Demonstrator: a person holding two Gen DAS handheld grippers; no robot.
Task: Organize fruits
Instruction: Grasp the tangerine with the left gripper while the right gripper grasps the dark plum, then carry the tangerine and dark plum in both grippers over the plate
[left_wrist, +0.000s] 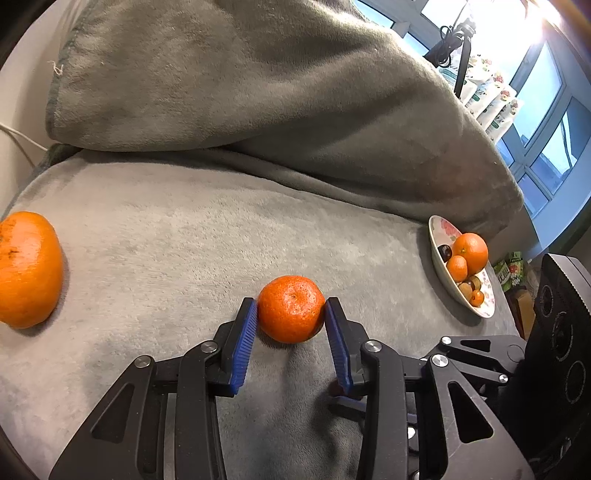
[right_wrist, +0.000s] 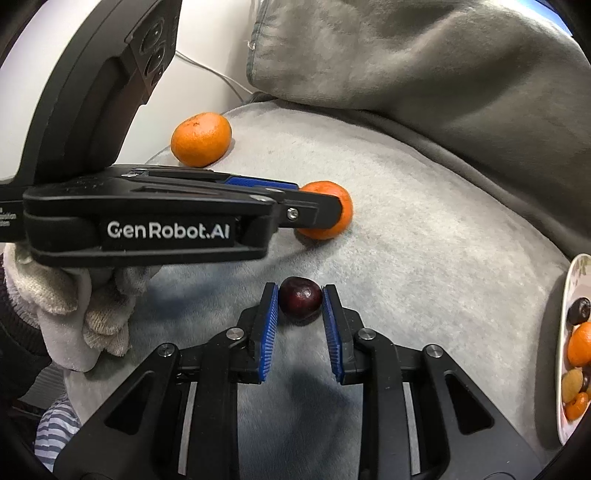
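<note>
A small mandarin (left_wrist: 291, 314) lies on the grey plush blanket (left_wrist: 184, 229), and my left gripper (left_wrist: 291, 301) is shut on it, both blue pads touching its sides. In the right wrist view the same mandarin (right_wrist: 325, 230) shows past the left gripper's fingers (right_wrist: 314, 208). A dark red plum (right_wrist: 300, 301) rests on the blanket with my right gripper (right_wrist: 300, 288) shut on it, a pad pressed on either side. A bigger orange (left_wrist: 27, 269) (right_wrist: 201, 139) lies loose at the left. A flowered bowl (left_wrist: 437, 227) at the right holds oranges and several small fruits.
A grey pillow (left_wrist: 258, 92) rises behind the blanket. The bowl's rim (right_wrist: 578, 271) sits at the right edge of the right wrist view. A gloved hand (right_wrist: 92, 306) holds the left gripper. A white cable (left_wrist: 18, 136) runs along the wall at the left.
</note>
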